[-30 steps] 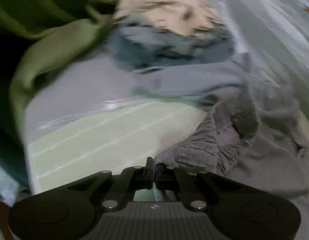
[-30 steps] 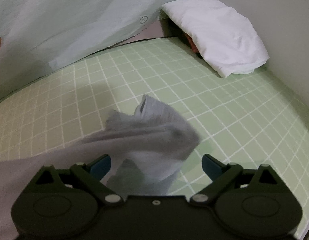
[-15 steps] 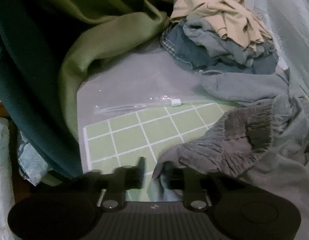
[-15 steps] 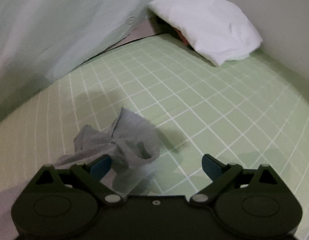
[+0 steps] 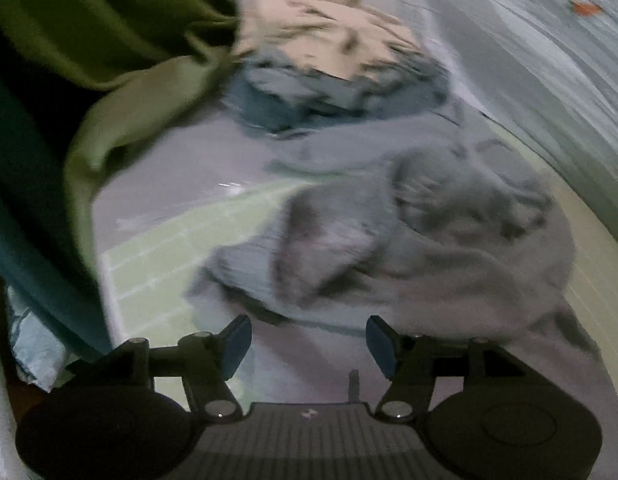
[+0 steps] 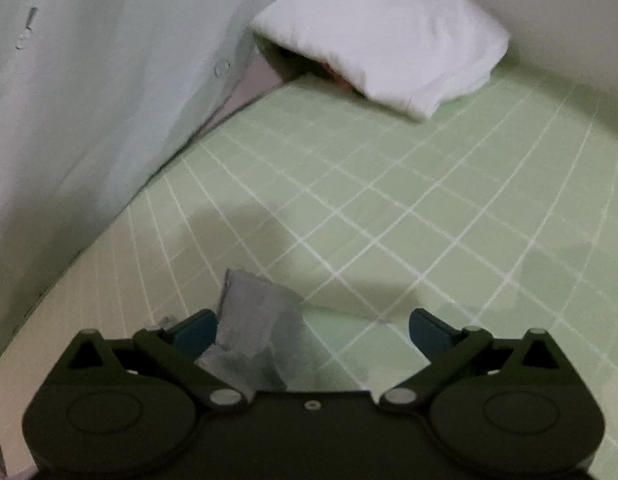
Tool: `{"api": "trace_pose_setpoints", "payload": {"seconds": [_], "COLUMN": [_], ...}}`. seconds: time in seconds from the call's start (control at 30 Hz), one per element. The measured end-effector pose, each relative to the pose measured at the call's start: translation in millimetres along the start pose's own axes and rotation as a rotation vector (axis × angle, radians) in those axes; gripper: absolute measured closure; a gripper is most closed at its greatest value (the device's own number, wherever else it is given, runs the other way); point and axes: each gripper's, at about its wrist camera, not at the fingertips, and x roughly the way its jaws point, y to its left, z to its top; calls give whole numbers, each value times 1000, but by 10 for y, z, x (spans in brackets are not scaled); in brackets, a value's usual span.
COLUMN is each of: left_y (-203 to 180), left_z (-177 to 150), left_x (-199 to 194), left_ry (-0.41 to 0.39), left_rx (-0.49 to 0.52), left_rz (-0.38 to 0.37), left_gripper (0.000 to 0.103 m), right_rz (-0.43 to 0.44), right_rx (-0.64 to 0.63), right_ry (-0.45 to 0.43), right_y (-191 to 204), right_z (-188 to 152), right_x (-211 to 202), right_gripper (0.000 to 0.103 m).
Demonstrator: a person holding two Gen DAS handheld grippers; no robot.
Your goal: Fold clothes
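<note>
A crumpled grey garment (image 5: 421,240) lies on the green checked bed sheet (image 5: 157,252), just ahead of my left gripper (image 5: 307,344), which stands open with nothing between its fingers. The left wrist view is blurred by motion. Behind the garment sits a pile of clothes (image 5: 333,64), beige on top of blue and grey. In the right wrist view a corner of the grey garment (image 6: 257,320) pokes up beside the left finger of my right gripper (image 6: 309,330), which is open and not holding it.
A green curtain (image 5: 109,48) and dark teal cloth (image 5: 25,200) hang at the left. A pale bed cover (image 6: 89,100) rises along the far side. A white pillow (image 6: 389,32) leans at the wall. The green sheet (image 6: 429,208) spreads ahead of the right gripper.
My left gripper has opened and let go of the grey garment, which now lies loose ahead of it. My right gripper stayed open while the garment corner slid nearer to it.
</note>
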Motion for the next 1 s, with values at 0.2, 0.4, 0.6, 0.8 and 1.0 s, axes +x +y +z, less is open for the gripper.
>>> {"api": "trace_pose_setpoints", "payload": {"seconds": [0.2, 0.4, 0.6, 0.8, 1.0], "left_y": [-419, -839, -845, -711, -560], "left_z": [-146, -293, -397, -363, -282], "left_x": [77, 153, 262, 264, 253], "left_ry": [53, 105, 154, 150, 123], "left_rx": [92, 184, 208, 192, 176], "left_rz": [-54, -107, -88, -59, -16], "left_gripper": [39, 39, 39, 37, 36], "right_rz": [22, 168, 109, -143, -183], "right_rx": [-66, -136, -74, -32, -10], "right_ry": [100, 27, -353, -174, -70], "right_y": [122, 185, -25, -369, -403], "right_z": [95, 256, 534, 317, 46], "right_x": [216, -86, -1175, -817, -630], "right_gripper": [50, 102, 101, 42, 18]}}
